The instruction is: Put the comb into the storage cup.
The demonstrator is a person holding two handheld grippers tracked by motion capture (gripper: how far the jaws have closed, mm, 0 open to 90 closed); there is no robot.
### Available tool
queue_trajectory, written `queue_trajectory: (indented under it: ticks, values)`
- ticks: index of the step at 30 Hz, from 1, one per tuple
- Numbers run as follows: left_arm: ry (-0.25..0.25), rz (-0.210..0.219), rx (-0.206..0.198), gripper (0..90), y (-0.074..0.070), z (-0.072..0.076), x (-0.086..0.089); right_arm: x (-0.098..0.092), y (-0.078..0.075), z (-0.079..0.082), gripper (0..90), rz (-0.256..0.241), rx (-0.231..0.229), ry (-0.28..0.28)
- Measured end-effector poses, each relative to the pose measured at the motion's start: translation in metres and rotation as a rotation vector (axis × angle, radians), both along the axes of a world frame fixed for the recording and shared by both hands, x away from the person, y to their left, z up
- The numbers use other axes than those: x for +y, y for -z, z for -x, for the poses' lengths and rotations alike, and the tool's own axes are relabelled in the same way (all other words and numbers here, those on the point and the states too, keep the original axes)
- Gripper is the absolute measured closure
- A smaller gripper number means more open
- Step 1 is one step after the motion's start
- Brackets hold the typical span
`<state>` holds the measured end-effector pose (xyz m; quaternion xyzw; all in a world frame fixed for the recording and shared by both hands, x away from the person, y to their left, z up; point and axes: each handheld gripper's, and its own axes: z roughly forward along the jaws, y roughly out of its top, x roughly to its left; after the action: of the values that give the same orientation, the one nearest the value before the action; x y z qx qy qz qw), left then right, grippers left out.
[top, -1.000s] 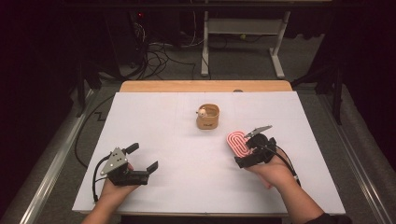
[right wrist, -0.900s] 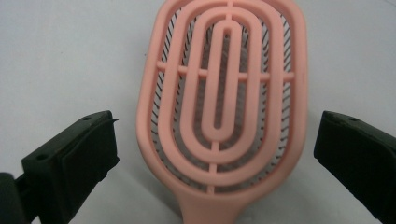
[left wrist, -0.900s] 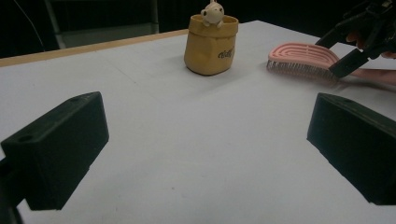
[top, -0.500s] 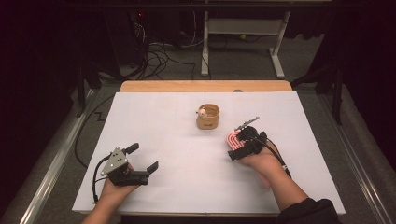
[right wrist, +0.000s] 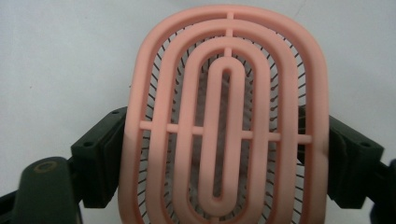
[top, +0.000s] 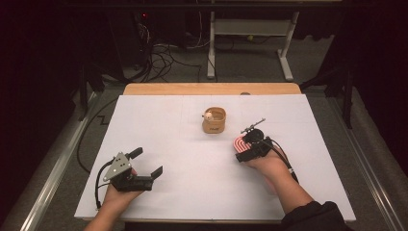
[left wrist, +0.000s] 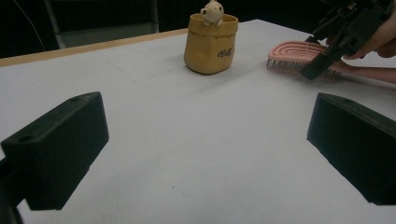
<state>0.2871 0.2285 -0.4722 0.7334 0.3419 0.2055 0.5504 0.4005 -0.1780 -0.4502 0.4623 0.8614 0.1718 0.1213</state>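
Right gripper [top: 246,146]: clamped on the sides of the pink hairbrush [right wrist: 224,116], head up between both black jaws, bristles facing away from its camera. Left gripper [top: 146,166]: jaws wide apart, nothing between them, resting low over the near left part of the white table [top: 192,192]. Hairbrush [top: 240,142] held just above the table, right of centre, near but apart from the tan holder [top: 214,121]. Small pale figure [left wrist: 212,10] peeking over the holder's rim.
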Motion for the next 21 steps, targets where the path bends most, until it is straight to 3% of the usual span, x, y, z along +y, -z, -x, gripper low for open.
queue_trajectory:
  ticks: [9,21]
  values:
    - [-0.006,0.005,0.002,0.0,0.0001,0.0000,0.0007,-0.0009,-0.0008,-0.0009,19.1,-0.014,0.021,0.018]
    - [-0.006,0.004,-0.001,0.0,0.0003,0.0002,0.0006,0.0004,-0.0016,-0.0035,19.1,0.004,0.042,0.006]
